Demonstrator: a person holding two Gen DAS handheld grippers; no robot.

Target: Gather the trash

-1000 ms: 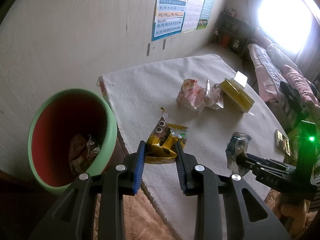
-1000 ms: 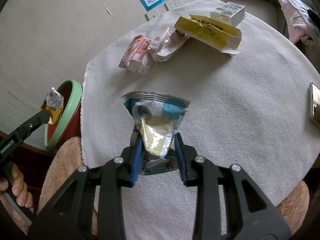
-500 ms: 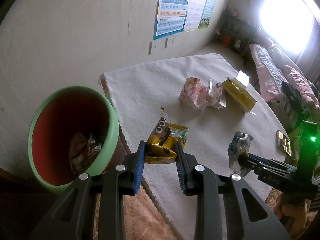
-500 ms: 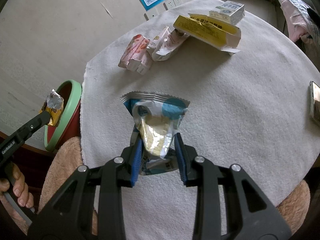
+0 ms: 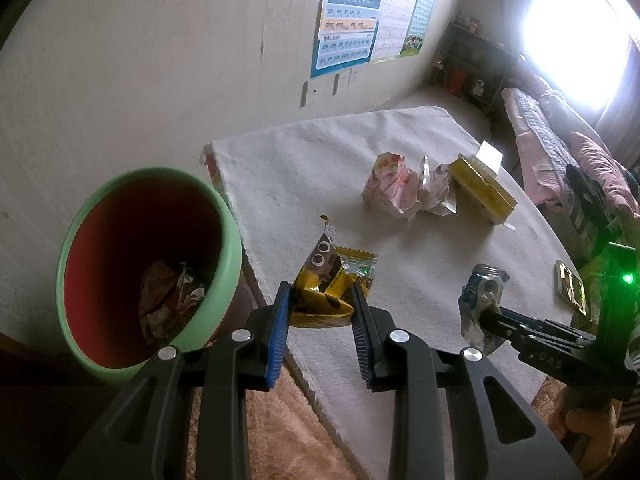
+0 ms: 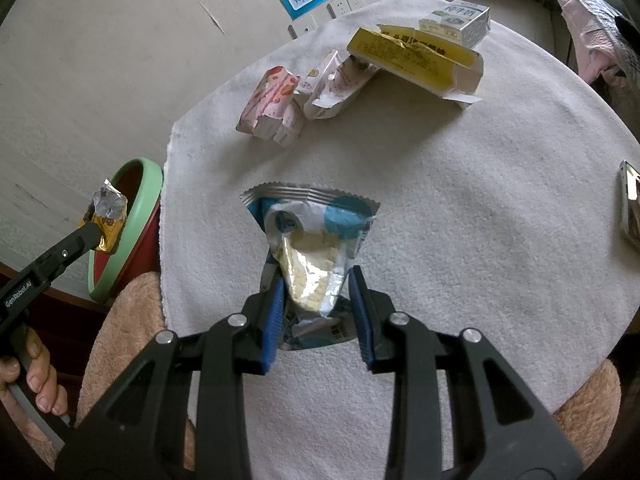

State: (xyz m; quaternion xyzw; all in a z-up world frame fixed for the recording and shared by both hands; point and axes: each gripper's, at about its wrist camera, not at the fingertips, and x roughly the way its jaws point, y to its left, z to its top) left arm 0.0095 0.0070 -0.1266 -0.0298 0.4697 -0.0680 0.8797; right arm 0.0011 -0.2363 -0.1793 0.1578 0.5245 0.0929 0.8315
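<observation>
My left gripper (image 5: pixel 320 308) is shut on a yellow snack wrapper (image 5: pixel 328 280) and holds it in the air near the table's left edge, just right of the green-rimmed red bin (image 5: pixel 84 216). The bin holds crumpled wrappers (image 5: pixel 168 304). In the right wrist view the same wrapper (image 6: pixel 106 220) hangs over the bin's rim (image 6: pixel 140 200). My right gripper (image 6: pixel 316 300) is shut on a blue and white wrapper (image 6: pixel 316 240) above the cloth-covered table (image 6: pixel 480 200). That wrapper also shows in the left wrist view (image 5: pixel 480 300).
On the table's far side lie a pink crumpled wrapper (image 6: pixel 272 108), a white torn packet (image 6: pixel 336 84), a yellow box (image 6: pixel 416 60) and a small grey-white carton (image 6: pixel 456 20). A phone (image 6: pixel 630 204) lies at the right edge. A tan furry cushion (image 6: pixel 120 320) sits below the table.
The left gripper with the yellow wrapper has shifted slightly toward the bin; the bin looks a little larger and nearer. The right gripper keeps its wrapper nearly still.
</observation>
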